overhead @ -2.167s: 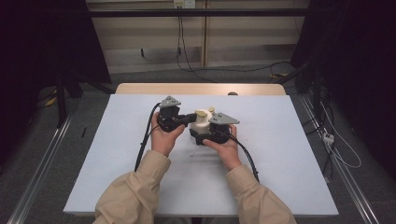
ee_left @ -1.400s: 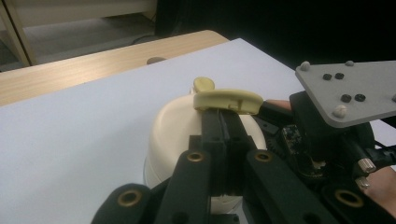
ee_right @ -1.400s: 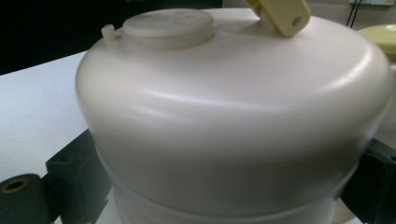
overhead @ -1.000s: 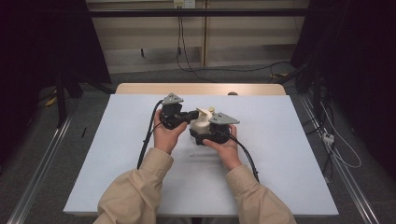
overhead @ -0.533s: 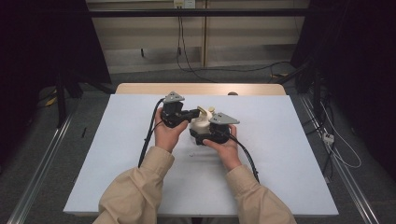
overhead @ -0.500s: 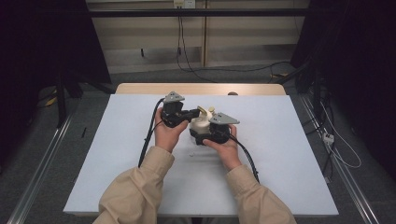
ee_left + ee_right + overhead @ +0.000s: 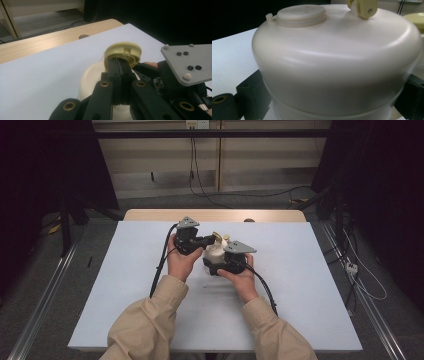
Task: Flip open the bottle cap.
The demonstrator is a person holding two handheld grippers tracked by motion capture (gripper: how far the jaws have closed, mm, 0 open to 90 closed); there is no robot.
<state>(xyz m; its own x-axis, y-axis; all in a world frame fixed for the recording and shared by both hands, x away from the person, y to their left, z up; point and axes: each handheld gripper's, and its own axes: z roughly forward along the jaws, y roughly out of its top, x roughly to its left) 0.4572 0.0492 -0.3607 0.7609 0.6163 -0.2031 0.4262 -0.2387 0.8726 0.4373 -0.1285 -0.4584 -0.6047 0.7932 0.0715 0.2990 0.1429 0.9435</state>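
A cream round container (image 7: 214,253) stands mid-table, and my right gripper (image 7: 214,262) is shut on its body from the near side. In the right gripper view the container (image 7: 332,62) bulges between the two black jaws, with a round plug (image 7: 300,13) and a yellow hinge knob (image 7: 362,7) on top. A yellow lid (image 7: 125,50) is tilted up above the container (image 7: 91,75). My left gripper (image 7: 119,63) is shut on the lid's rim. From above, the left gripper (image 7: 212,240) reaches in from the left to the yellow lid (image 7: 218,236).
The white table top (image 7: 310,270) stretches wide to both sides of the hands. A wooden strip (image 7: 150,215) runs along its far edge, with a small dark round spot (image 7: 248,220) on it. Black cables trail from both grippers toward the person. Dark curtains flank the table.
My left gripper has crept slightly farther away and to the right with the yellow lid pinched in it. The right gripper and the container have stayed put.
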